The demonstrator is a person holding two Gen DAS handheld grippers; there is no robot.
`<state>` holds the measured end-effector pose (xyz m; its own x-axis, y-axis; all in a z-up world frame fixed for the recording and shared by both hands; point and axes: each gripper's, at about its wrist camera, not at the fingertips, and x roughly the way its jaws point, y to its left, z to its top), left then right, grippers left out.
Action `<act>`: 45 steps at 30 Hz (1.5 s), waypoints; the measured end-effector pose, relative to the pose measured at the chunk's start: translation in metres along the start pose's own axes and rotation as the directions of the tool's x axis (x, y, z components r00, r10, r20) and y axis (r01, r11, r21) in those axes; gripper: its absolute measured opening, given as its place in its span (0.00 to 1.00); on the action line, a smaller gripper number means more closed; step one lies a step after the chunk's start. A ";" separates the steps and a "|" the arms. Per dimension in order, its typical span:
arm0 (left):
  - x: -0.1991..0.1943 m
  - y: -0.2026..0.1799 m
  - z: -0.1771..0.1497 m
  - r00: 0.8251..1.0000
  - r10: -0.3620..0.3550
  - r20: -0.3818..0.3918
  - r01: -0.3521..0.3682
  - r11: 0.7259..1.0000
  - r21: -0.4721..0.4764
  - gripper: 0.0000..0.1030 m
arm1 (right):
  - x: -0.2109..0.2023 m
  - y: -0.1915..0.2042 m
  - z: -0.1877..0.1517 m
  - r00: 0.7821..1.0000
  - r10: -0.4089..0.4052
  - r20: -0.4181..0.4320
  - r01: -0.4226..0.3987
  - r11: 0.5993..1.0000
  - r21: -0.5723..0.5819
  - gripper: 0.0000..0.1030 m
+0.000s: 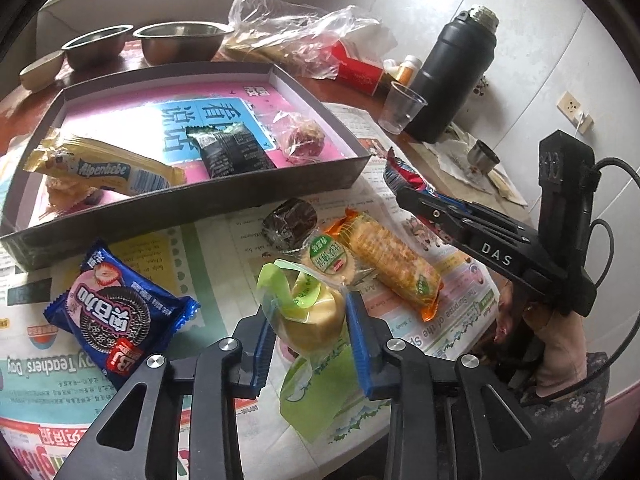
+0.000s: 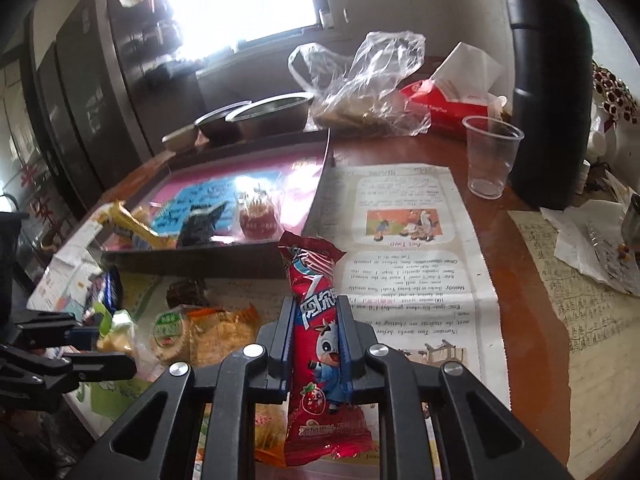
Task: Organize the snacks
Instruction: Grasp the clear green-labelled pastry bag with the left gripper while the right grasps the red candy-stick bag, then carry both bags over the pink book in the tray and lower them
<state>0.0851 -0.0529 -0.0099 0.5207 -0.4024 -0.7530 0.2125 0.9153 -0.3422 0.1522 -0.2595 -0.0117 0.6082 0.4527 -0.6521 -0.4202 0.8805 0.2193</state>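
1. Left gripper (image 1: 308,322): blue pads (image 1: 362,344) closed on a yellow cake (image 1: 316,316) in clear wrap with a green label; cake sits low over the newspaper (image 1: 460,292).
2. Right gripper (image 2: 316,336): fingers narrow, clamped on a red stick pack (image 2: 314,344) with a cartoon cow; pack runs lengthwise between the pads, its top end sticking out past the tips.
3. Just beyond the cake: round biscuit (image 1: 328,258), orange cracker pack (image 1: 394,264), dark wrapped snack (image 1: 290,222), all on the newspaper.
4. Left of the cake: blue Oreo pack (image 1: 120,314), flat on the paper.
5. Behind these: tray (image 1: 192,200) with pink lining. Inside: Alpenliebe bar (image 1: 108,168), black packet (image 1: 230,148), red wrapped ball (image 1: 304,138).
6. Behind the tray: two steel bowls (image 1: 180,42), plastic bag (image 1: 288,24), red tissue box (image 1: 360,70).
7. Right of the tray: clear cup (image 1: 402,108) just beside a black flask (image 1: 456,76).
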 end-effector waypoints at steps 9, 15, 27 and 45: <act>-0.022 0.008 0.011 0.999 0.003 0.053 -0.002 1.000 -0.024 0.34 | -0.016 0.013 0.009 0.996 0.055 0.064 -0.056 0.998 0.009 0.18; -0.034 0.015 0.017 0.996 0.017 0.092 -0.014 0.999 -0.036 0.34 | -0.024 0.023 0.013 0.993 0.075 0.095 -0.075 0.997 -0.006 0.18; -0.058 0.034 0.031 0.984 0.039 0.172 -0.024 0.996 -0.087 0.34 | -0.030 0.036 0.016 0.984 0.108 0.139 -0.109 0.994 0.001 0.18; -0.058 0.051 0.044 0.970 0.032 0.240 -0.007 0.994 -0.107 0.34 | -0.034 0.044 0.023 0.984 0.076 0.163 -0.080 0.997 0.016 0.18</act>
<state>0.1021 0.0179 0.0412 0.7105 -0.3564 -0.6068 0.1194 0.9108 -0.3951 0.1282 -0.2329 0.0366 0.6763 0.5351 -0.5063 -0.4565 0.8438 0.2821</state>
